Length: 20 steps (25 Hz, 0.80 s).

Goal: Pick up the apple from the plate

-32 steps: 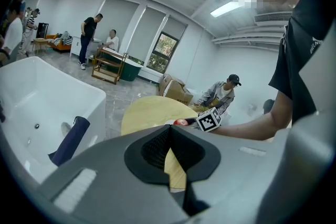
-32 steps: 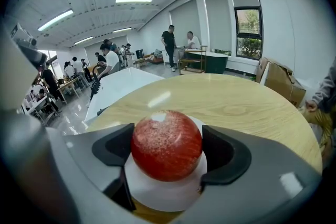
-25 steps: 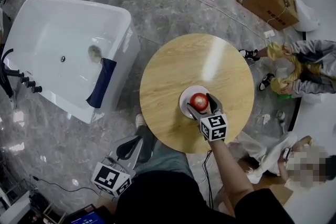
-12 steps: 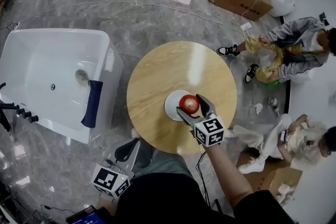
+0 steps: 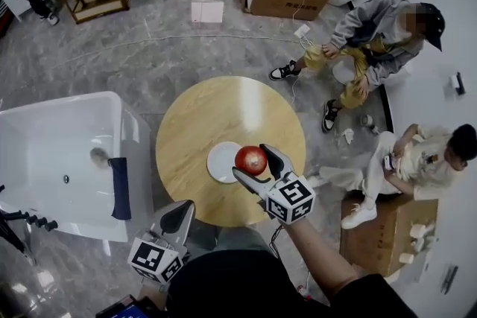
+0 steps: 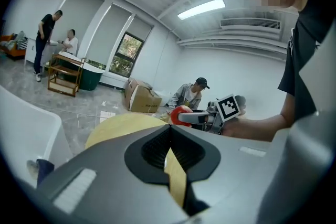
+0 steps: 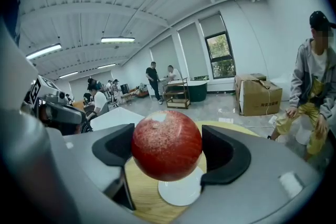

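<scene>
Head view: red, round apple (image 5: 251, 159) pinched between the fingers of my right gripper (image 5: 254, 162) and carried above the round wooden bench (image 5: 223, 112). The white round plate (image 5: 215, 166) lies bare just left of the fruit. My left gripper (image 5: 181, 211) hangs low off the bench's near edge, away from the work. Left gripper view: its fingers (image 6: 105, 176) are pressed together with nothing between them; the apple and right gripper show in the distance. Right gripper view: fingers (image 7: 113, 147) clamped on the apple's two flanks, the fruit sitting in their curved recesses, with plate and bench visible below it. Handling note: I judge the lift all but complete. The skin looks smooth and the body round, so I would keep an even squeeze, raise straight up without twisting the wrist, and avoid any jolt that might let it roll out. Change since half a second ago: the apple then sat low over the plate, covering part of it; now it is raised and the plate's whole face is exposed.
</scene>
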Available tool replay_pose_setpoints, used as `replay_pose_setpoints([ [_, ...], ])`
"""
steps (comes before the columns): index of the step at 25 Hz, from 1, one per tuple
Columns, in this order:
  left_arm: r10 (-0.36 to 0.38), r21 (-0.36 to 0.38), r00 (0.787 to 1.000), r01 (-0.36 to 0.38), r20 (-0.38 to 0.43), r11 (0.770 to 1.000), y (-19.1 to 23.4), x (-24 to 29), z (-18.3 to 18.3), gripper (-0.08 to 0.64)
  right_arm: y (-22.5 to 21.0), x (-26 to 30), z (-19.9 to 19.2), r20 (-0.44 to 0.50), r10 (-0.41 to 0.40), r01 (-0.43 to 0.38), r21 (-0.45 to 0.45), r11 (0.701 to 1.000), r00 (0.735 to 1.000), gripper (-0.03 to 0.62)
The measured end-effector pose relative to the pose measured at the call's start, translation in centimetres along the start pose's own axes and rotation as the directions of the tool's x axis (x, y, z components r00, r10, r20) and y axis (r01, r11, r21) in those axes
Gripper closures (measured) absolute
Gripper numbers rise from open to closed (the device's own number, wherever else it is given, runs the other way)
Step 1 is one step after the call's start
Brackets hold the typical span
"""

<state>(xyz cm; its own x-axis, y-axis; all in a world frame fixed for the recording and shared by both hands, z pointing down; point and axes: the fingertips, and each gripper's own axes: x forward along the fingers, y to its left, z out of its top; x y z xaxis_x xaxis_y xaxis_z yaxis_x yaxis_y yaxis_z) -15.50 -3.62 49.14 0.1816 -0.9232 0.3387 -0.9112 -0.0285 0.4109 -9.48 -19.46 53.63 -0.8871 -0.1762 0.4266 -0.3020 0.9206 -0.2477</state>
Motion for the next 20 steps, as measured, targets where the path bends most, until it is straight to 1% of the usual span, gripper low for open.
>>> replay_pose_setpoints([
  [4, -0.075, 0.029, 0.997, 0.075, 0.001, 0.997, -2.6, 1.6, 0.6, 0.540, 0.3, -4.1, 1.9, 0.072, -0.028, 0.026, 0.026, 0.999, 0.997, 0.186],
  [8, -0.152, 0.063, 0.988, 0.152, -0.015, 0.986, -4.5, 3.6, 2.1, 0.540, 0.2, -7.1, 3.7, 0.133, -0.077, 0.071, 0.053, 0.996, 0.988, 0.186],
  [14, -0.254, 0.105, 0.966, 0.257, -0.038, 0.961, -7.1, 6.0, 3.2, 0.540, 0.2, -11.0, 4.9, 0.199, -0.138, 0.119, 0.101, 0.988, 0.970, 0.186],
  [20, -0.323, 0.117, 0.944, 0.329, -0.063, 0.937, -9.3, 7.6, 4.4, 0.540, 0.6, -14.4, 5.7, 0.265, -0.197, 0.160, 0.154, 0.975, 0.944, 0.186],
])
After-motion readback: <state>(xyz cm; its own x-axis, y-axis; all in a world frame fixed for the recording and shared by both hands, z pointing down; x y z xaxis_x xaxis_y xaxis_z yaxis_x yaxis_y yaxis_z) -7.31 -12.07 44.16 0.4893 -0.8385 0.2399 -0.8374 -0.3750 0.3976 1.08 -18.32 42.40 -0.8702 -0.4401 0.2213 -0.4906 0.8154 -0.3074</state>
